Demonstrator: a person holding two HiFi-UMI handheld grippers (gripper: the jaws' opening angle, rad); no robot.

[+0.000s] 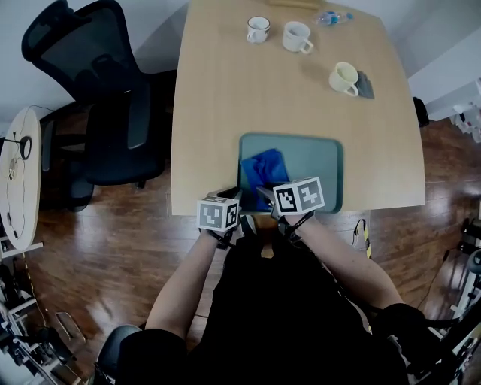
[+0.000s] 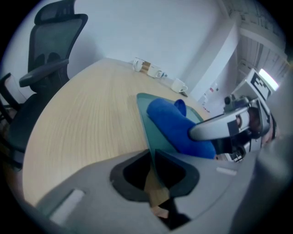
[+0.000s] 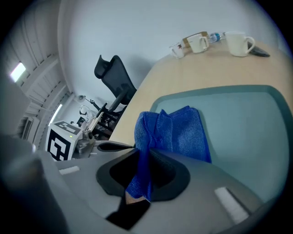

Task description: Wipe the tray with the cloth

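Head view: I stand at the near edge of a pale wooden table [image 1: 248,98]. A teal tray [image 1: 331,162] lies flat at that edge, right in front of me. A blue cloth [image 1: 263,169] sits bunched on the tray's near-left part, and the rest of the tray is bare. My left gripper [image 1: 231,197] is at the tray's near-left corner. My right gripper [image 1: 264,192] is just beside it, over the cloth. Three white cups [image 1: 297,37] and a plastic bottle [image 1: 331,16] stand at the far end of the table, well apart from the tray. A black office chair [image 1: 98,90] stands off the table's left side. Nothing lies in the cloth's way across the tray.

Left gripper view: my jaws are pinched together on the tray's thin rim, which I judge steadies the tray. The cloth lies just beyond them, with the right gripper's finger resting on it.

Right gripper view: my jaws are clamped on a fold of the cloth, and the rest of it spreads forward onto the tray. The tray's broad right side lies bare ahead.

I see no dirt or streaks, so I cannot tell which parts are already wiped. With the cloth bunched at one end, I judge most of the tray is left to cover.
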